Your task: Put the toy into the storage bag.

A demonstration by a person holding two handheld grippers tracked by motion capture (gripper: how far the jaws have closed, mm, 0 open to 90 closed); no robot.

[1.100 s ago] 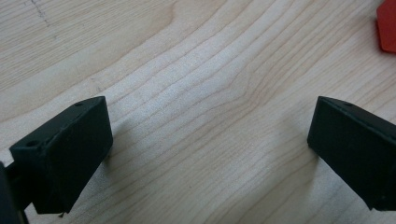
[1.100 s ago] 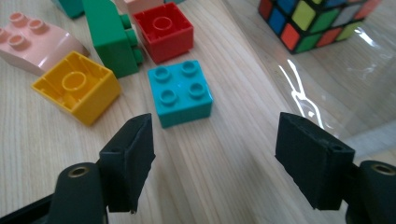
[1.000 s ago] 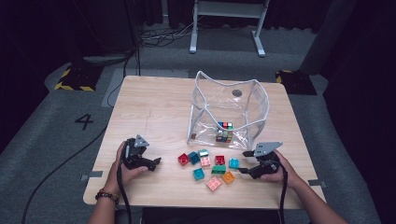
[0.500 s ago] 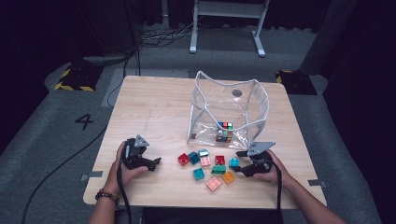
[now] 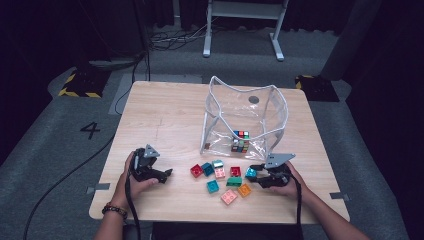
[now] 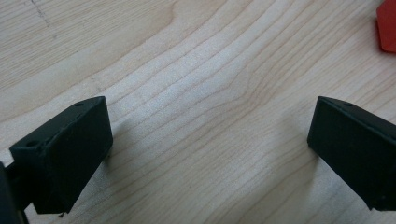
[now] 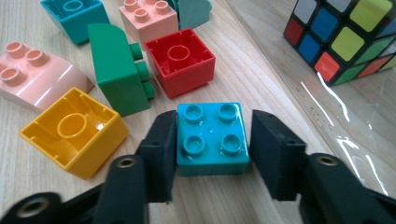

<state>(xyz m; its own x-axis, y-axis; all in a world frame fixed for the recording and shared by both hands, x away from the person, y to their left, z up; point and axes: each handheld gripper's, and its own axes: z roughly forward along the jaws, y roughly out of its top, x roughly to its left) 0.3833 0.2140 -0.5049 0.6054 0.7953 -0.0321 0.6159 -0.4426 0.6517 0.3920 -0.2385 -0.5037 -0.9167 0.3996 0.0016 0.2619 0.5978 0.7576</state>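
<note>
A teal four-stud brick (image 7: 212, 137) (image 5: 251, 173) lies on the wooden table (image 5: 165, 120) between the jaws of my right gripper (image 7: 214, 119) (image 5: 256, 177). Those jaws have just been closing and now stand close to the brick's two sides, with a thin gap on the right side. My left gripper (image 6: 210, 126) (image 5: 167, 175) rests open over bare wood at the table's front left, nothing between its jaws. A red brick's corner (image 6: 386, 25) shows at that view's top right.
Several loose bricks lie left of the teal one: red (image 7: 180, 60), green (image 7: 116, 70), yellow (image 7: 74, 133), pink (image 7: 39, 79). A clear plastic bag (image 5: 270, 107) stands behind them with a Rubik's cube (image 5: 240, 141) (image 7: 345, 32) inside.
My right gripper has slid a little left to the teal brick and its jaws have narrowed around it. The left gripper has stayed put.
</note>
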